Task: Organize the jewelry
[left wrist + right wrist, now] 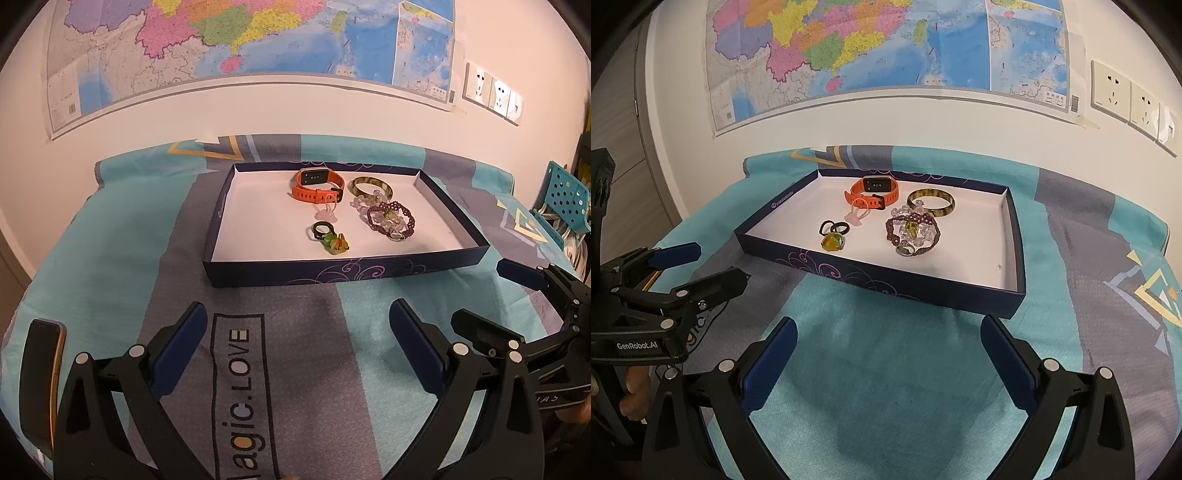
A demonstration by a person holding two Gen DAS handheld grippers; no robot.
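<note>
Left gripper (295, 343): jaws spread wide, holding nothing, low over the patterned cloth (110, 266). Right gripper (886, 350): likewise released and unloaded, just beside it. Ahead, a dark blue tray (886, 282) rests on the cloth. Inside: orange watch (871, 192), brown bangle (931, 202), purple beaded bracelet (913, 232) tangled with clear beads, black rings (834, 227) touching an amber charm (833, 242). Wall map (886, 48) behind

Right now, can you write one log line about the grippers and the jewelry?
left gripper: open, empty | right gripper: open, empty | watch, bangle, bracelets: in box
</note>
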